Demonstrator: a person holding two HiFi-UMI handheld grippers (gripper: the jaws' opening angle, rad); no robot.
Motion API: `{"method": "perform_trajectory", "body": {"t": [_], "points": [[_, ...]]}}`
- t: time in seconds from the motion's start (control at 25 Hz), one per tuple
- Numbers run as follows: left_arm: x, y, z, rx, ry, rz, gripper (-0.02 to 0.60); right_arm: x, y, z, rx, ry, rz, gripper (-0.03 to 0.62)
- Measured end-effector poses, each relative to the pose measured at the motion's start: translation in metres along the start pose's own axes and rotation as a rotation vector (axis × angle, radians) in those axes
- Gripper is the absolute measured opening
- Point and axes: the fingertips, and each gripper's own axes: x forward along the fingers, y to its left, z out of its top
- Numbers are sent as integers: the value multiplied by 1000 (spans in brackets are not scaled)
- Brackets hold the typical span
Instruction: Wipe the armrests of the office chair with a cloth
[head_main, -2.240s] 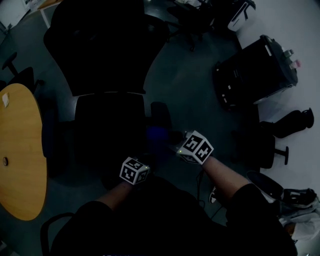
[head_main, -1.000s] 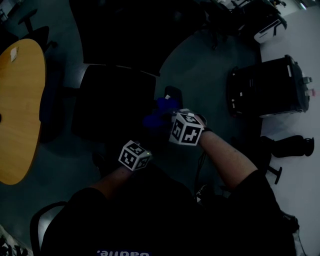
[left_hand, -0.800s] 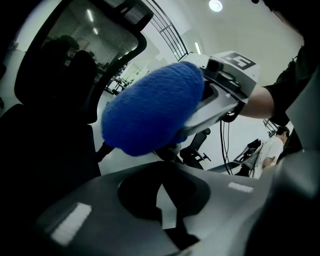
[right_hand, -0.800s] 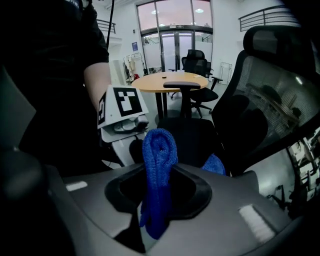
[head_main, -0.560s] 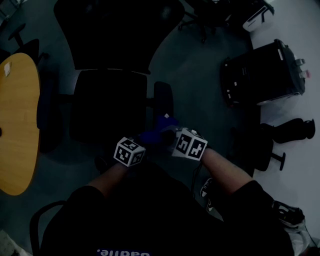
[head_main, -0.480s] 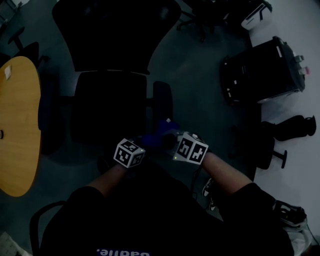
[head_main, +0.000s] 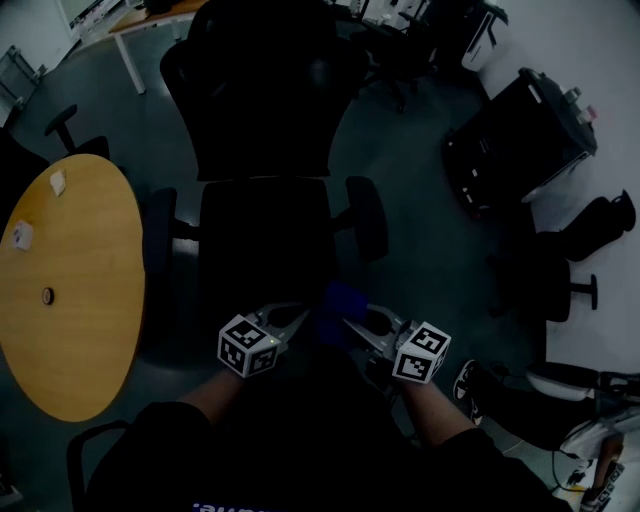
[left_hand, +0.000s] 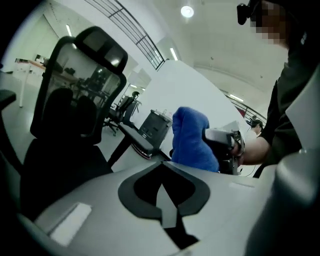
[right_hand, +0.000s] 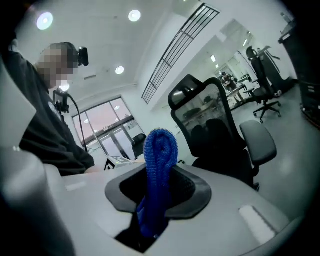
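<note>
Dim office room, grey floor (head_main: 410, 240). Office chair (head_main: 265, 235) stood just ahead of both tools, seat front edge nearest them, tall backrest beyond the seat. Right tool (head_main: 350, 320) was clamped on the blue cloth (head_main: 343, 300): in the right gripper view the jaws pinched the cloth's lower folded part and the rest stuck up past the tips as a rounded loop. Left tool (head_main: 298, 316) sat just left of the right tool, tips pointing toward the cloth. In the left gripper view its jaws were narrow, drawn together, with nothing between them, and the cloth showed just beyond them in the other tool. Cloth hung in the air between the two tool tips, close to the seat front. It was apart from the right armrest (head_main: 366, 218), which lay ahead and slightly right of the right tool. Left armrest (head_main: 160, 235) was ahead and well left of the left tool, nothing on it. Round wooden surface (head_main: 70, 290) lay far left of the left tool with a few small white bits on it. Black cabinet (head_main: 520, 140) stood well ahead and right of the right tool. Person's forearms ran back from both marker cubes into dark sleeves.
</note>
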Motion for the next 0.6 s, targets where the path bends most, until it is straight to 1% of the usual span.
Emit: {"method": "perform_trajectory", "body": {"t": [0.08, 0.16, 0.24, 0.32, 0.48, 0.6], "points": [[-56, -6, 4, 28, -40, 9, 15, 16, 38, -18, -21, -11, -22, 101], [-108, -6, 5, 56, -61, 56, 14, 33, 73, -36, -55, 10, -25, 101], [-155, -10, 3, 54, -70, 110, 14, 44, 104, -47, -65, 27, -18, 101], [-195, -19, 5, 63, -88, 147, 14, 49, 134, -51, -78, 29, -1, 101], [-250, -38, 23, 131, -139, 219, 14, 55, 179, -43, -136, 10, 39, 101], [-268, -66, 38, 157, -206, 240, 14, 51, 204, -39, -182, -7, 54, 101]]}}
